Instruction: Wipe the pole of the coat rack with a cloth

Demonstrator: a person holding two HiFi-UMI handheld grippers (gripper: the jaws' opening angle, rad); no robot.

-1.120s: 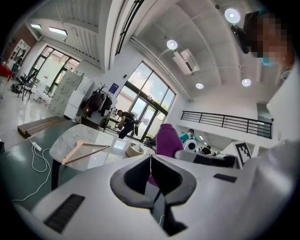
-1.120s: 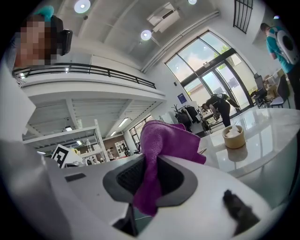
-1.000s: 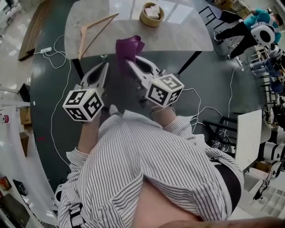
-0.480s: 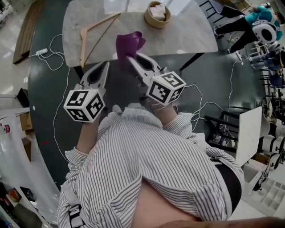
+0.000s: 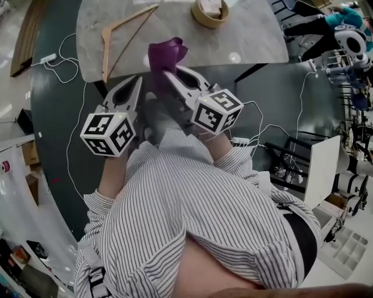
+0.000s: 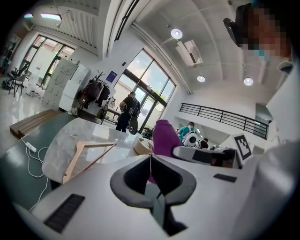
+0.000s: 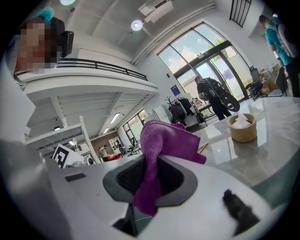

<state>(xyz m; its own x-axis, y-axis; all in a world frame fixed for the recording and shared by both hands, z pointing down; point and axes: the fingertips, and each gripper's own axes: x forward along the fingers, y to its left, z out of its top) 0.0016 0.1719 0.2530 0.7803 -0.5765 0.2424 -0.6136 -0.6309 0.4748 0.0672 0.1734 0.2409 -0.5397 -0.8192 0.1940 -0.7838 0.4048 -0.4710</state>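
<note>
Left gripper (image 5: 135, 81) is hanging empty, its jaws pressed together, just short of the glossy grey marble table (image 5: 256, 41). Beside it, the right gripper (image 5: 169, 74) is still pinching the purple cloth (image 5: 165, 54), a soft, fuzzy, crumpled rag bunching up past its tips. The triangular wooden hanger (image 5: 119, 36) and round bamboo basket (image 5: 210, 13) are sitting higher in the head view than a second ago.
</note>
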